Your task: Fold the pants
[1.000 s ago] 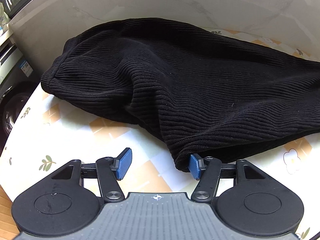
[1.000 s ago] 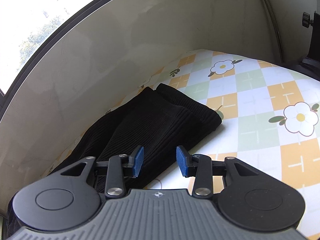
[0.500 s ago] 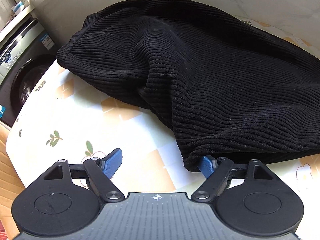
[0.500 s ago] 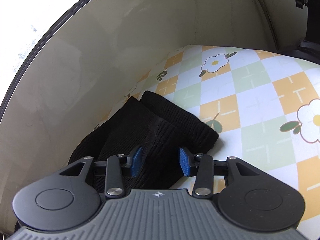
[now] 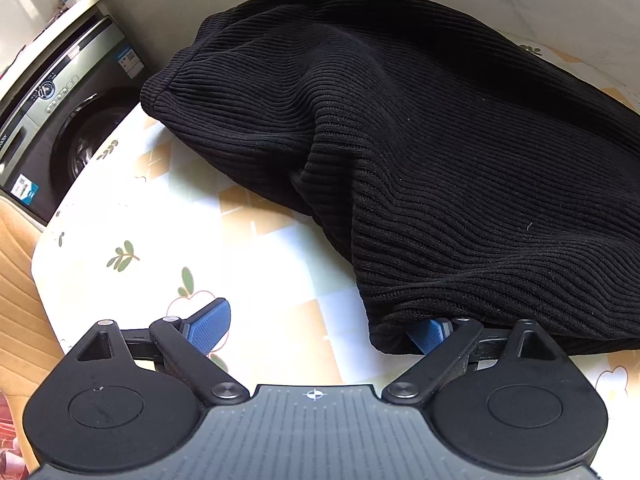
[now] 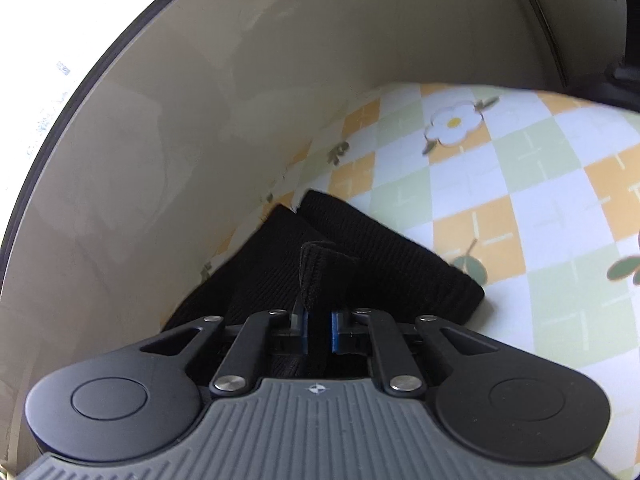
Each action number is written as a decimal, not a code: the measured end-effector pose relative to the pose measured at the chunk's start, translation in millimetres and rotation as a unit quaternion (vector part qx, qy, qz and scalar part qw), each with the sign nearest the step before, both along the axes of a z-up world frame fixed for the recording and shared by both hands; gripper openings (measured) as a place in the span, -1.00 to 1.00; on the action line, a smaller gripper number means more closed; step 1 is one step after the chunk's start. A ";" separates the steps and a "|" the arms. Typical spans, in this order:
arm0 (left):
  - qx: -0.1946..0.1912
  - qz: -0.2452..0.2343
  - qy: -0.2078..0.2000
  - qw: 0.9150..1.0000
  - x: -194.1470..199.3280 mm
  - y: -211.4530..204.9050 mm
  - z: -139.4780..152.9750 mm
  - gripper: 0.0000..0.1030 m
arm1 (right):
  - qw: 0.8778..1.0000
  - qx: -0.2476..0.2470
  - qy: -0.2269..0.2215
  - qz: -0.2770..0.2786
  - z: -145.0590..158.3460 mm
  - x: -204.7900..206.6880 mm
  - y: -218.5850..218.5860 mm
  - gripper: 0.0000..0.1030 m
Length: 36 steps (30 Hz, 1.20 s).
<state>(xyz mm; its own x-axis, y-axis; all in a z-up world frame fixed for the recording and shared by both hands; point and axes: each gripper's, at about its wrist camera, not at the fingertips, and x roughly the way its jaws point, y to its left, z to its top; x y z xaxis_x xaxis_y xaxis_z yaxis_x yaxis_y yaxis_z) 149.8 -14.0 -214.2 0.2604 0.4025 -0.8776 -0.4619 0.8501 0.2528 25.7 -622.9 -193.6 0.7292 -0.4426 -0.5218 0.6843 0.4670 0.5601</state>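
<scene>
Black ribbed knit pants (image 5: 420, 128) lie in a heap on the flowered tablecloth (image 5: 168, 240), the waist end towards the back left. My left gripper (image 5: 320, 330) is open at the near corner of the cloth; its right finger (image 5: 430, 334) is tucked under the fabric edge, its left finger (image 5: 208, 326) lies free on the table. In the right wrist view the leg ends (image 6: 384, 256) lie by the wall. My right gripper (image 6: 318, 330) is shut on a pinched fold of the pants leg (image 6: 314, 276), which stands up between the pads.
A washing machine (image 5: 52, 120) stands beyond the table's left edge. A pale wall (image 6: 200, 120) runs right behind the pants. A dark stand (image 6: 616, 40) is at the far right corner. The checkered tablecloth (image 6: 540, 200) stretches right of the leg ends.
My right gripper moved onto the leg end and closed on a fold of it. My left gripper advanced and opened wider, its right finger slipping under the fabric corner.
</scene>
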 end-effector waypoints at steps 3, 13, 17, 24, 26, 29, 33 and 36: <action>0.013 -0.007 0.005 1.000 3.1 -5.0 2.0 0.83 | 0.996 -0.082 -0.026 0.002 35.7 -7.4 13.1 -0.83; 0.017 -0.027 0.000 0.999 4.2 -8.9 1.5 0.88 | 0.997 0.003 0.065 -0.040 -28.0 -37.0 -5.3 -0.82; 0.016 -0.028 -0.003 0.999 1.7 -7.0 0.9 0.88 | 0.996 -0.008 0.083 -0.034 -19.7 -32.3 -6.5 -0.70; 0.006 -0.009 -0.002 1.000 1.3 -6.9 1.5 0.86 | 0.983 -0.127 0.130 -0.008 27.2 -3.2 -10.3 -0.10; 0.001 -0.003 -0.006 1.000 2.9 -9.1 1.1 0.86 | 0.979 -0.143 0.140 0.025 32.2 17.0 -18.9 -0.10; -0.004 0.015 -0.009 1.000 3.1 -8.6 0.2 0.87 | 0.967 -0.170 0.174 0.078 27.8 55.5 -31.5 -0.13; -0.011 0.044 -0.007 0.999 5.8 -7.4 -0.3 0.88 | 0.966 -0.140 0.187 0.110 12.5 93.2 -41.9 -0.12; -0.011 0.044 -0.011 0.999 6.6 -8.1 -0.6 0.88 | 0.973 -0.099 0.146 0.147 5.1 110.3 -24.3 -0.12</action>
